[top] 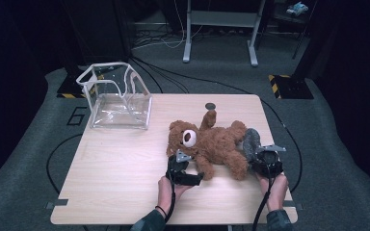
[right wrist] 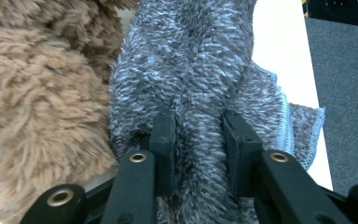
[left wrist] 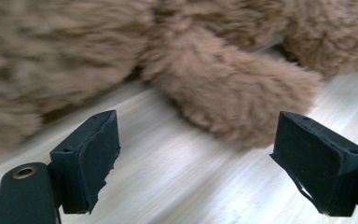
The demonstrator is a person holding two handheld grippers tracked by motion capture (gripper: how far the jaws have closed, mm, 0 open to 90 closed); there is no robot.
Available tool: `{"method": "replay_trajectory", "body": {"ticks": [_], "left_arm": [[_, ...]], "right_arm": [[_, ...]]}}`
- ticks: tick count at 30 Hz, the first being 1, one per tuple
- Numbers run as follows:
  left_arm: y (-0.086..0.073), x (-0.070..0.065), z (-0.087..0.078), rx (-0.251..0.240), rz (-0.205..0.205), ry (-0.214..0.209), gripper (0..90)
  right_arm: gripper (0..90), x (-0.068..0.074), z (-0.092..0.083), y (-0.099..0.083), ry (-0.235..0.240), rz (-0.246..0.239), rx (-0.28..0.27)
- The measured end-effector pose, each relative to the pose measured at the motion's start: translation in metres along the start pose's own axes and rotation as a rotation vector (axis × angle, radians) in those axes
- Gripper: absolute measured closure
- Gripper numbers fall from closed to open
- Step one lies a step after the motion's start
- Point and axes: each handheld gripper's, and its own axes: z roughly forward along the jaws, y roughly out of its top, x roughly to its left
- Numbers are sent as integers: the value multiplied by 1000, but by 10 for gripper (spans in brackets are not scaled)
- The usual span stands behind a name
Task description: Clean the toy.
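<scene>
Teddy bear blurred, cropped; grey sock toe cut off.

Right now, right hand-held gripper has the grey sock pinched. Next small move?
Probably close the left hand-held gripper on the teddy bear's arm ahead of it: its jaws stand open and empty, while the right hand-held gripper pinches the grey sock, so the bear lies unsteadied.

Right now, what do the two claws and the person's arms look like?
Each claw is black: the left claw has two blocky black pads with rough, frayed edges, and brass-coloured rivets sit in its arms. The right claw has the same rivets. A grey three-cornered plate tops each one, and a black cable trails back past each hand. The sleeves are dark, with a dark band at the left wrist.
</scene>
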Motion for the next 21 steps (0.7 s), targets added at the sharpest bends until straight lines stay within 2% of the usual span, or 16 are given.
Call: {"method": "replay_trajectory", "body": {"ticks": [1,4,6,10,13,15,20,21], "left_arm": [[1,-7,2,-6,-7,-10,136],[1,-13,5,-17,-27,-4,134],[1,-23,8,-22,-3,19,136],[3,-32,16,-16,11,51,142],[5,-36,23,-13,6,89,155],[6,-37,26,3,23,123,166],[5,-39,33,-17,2,174,204],[4,-38,34,-5,1,190,276]], "right_arm": [[681,-1,1,-1,-1,2,4],[681,-2,2,-2,-1,13,8],[680,-3,3,-3,1,14,8],[680,-3,4,-4,1,12,12],[679,-3,4,-4,4,9,12],[679,-3,5,-4,5,7,13],[679,-2,7,-5,5,16,16],[679,-3,8,-6,5,17,14]]}}
